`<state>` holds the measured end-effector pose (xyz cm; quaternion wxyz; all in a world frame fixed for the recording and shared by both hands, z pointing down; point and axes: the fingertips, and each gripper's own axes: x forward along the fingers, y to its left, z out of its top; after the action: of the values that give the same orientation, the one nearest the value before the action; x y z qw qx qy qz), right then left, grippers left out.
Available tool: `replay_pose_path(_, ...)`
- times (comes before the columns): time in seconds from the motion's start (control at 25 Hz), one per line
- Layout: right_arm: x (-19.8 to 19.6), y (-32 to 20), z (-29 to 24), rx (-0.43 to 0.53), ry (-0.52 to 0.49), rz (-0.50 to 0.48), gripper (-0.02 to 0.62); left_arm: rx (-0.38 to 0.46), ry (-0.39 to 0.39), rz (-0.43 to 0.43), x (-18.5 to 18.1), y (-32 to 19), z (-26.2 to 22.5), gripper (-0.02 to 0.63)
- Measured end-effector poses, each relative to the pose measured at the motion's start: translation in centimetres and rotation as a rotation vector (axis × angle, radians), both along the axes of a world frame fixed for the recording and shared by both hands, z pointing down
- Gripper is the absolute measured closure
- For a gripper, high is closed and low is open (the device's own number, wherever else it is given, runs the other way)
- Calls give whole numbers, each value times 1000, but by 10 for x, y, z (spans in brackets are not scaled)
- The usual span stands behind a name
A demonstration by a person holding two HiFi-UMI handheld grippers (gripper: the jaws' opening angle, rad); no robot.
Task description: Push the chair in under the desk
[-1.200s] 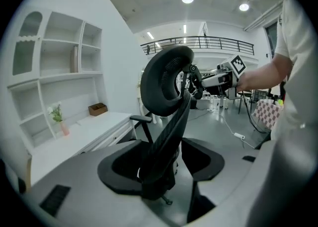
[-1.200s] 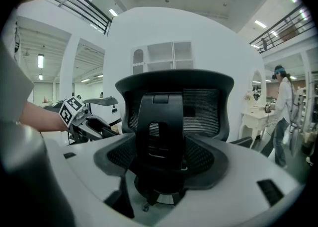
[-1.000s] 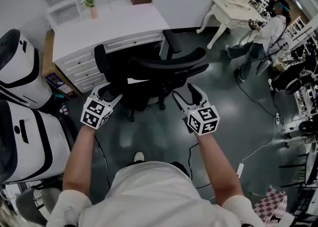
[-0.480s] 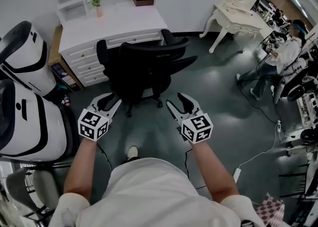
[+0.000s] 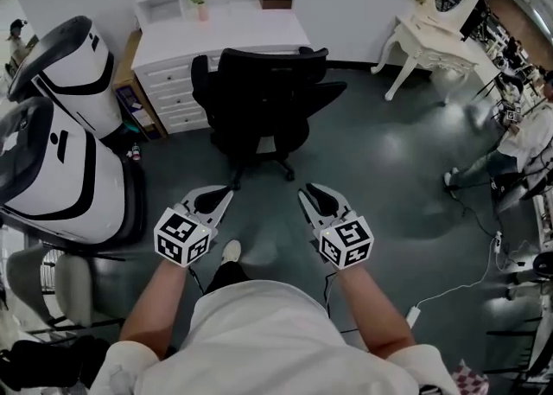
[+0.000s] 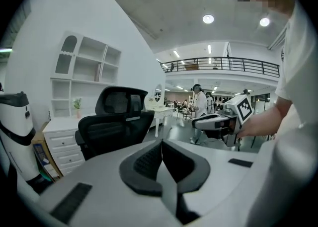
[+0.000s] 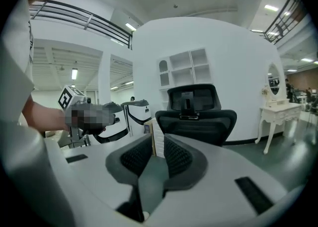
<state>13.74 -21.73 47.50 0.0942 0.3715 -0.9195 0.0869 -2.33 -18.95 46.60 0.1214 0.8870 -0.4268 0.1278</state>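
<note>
1 black office chair [image 5: 259, 99] at front of 1 white counter [image 5: 226, 28], backrest toward person, 2 grippers well clear of chair, L gripper [image 5: 226, 195] jaws fully together, empty, R gripper [image 5: 309, 193] jaws just been closing, narrow gap left, nothing betw. them

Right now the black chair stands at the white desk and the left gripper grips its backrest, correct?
Not quite. The left gripper grips nothing: the left gripper view shows its jaws, just closed, meeting on empty air, well short of the backrest. The black chair does stand at the white desk.
</note>
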Motion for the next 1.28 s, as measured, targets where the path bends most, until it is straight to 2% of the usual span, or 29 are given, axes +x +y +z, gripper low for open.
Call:
replay_pose_path(0.2,15,55,15,-20,-4,-64,573,-53,16,-7,31,68,13,609)
replay_pose_path(0.4,25,102,26,-47,2,-116,588,-108,29,-15,46,120,23,609)
replay_pose_path(0.6,29,137,22,-49,10,-134,591,-127,30,-3,51,150,21,609)
replay_pose_path(0.88,16,172,25,-66,8,-144,591,-117,-4,19,38,178,16,609)
replay_pose_path(1.28,-12,195,15,-67,14,-137,591,-127,10,34,6,205,11,609)
